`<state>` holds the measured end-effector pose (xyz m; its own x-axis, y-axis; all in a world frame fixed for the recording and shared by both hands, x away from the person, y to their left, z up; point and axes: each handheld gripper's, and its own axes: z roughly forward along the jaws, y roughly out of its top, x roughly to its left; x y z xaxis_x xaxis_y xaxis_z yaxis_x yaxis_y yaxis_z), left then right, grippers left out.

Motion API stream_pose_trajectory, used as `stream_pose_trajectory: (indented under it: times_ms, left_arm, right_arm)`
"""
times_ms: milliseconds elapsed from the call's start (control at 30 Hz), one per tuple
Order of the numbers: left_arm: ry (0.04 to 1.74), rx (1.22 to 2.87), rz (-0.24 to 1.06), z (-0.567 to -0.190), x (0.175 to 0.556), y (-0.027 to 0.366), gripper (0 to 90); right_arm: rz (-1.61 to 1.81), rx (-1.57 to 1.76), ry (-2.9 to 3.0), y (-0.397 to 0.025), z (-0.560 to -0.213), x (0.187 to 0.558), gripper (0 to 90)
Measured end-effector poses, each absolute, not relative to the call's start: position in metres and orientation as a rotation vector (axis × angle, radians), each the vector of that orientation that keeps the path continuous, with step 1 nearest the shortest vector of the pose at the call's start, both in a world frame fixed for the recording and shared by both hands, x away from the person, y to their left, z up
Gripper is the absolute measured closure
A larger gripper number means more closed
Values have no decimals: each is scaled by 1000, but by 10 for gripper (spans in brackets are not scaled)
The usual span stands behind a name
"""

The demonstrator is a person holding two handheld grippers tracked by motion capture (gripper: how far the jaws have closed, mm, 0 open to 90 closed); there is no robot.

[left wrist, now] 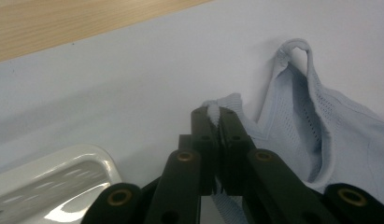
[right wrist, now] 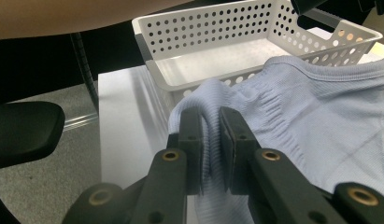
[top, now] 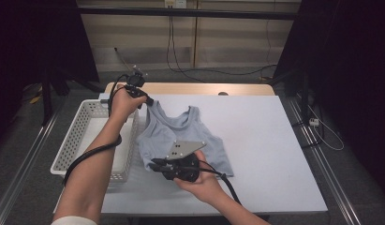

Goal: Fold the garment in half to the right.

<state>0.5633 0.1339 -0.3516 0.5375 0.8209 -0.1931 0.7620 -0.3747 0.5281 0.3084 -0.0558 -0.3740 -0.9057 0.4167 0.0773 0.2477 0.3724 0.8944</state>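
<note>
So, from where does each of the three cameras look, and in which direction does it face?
High view: above the person's side, facing forward and down on the table; both forearms, left gripper and right gripper show.
Left gripper view: on the left gripper, along its jaws shut on a strap of the pale blue top.
Right gripper view: on the right gripper, along its jaws clamping the top's hem, facing the white basket; a forearm shows at the top.
Shared: both gripper views show the top and the basket.

tank top (top: 183,138) | light blue, ribbed | spread flat on table, strap and hem corner lifted
</note>
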Motion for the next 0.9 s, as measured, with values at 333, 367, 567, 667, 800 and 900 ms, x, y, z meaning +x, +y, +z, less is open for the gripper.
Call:
stream_pose_trajectory:
  times_ms: [333,367,567,667,800,900]
  left_arm:
    - [1289,2211,149,-350,565,134,872]
    - [1294,2209,145,-350,565,134,872]
    - [1299,2212,135,-347,566,136,872]
    - [1301,2222,139,-347,567,138,872]
    - [1303,2216,135,-346,567,140,872]
    - [1299,2222,134,-345,568,142,872]
  right_arm:
    - [1586,608,2457,-57,-373,310,806]
    - [1590,609,2455,-57,-372,310,806]
    - [1599,608,2463,-56,-372,311,806]
    - [1600,598,2463,-54,-372,312,806]
    - [1607,594,2461,-52,-371,312,806]
    - [1603,590,2467,-51,-372,312,806]
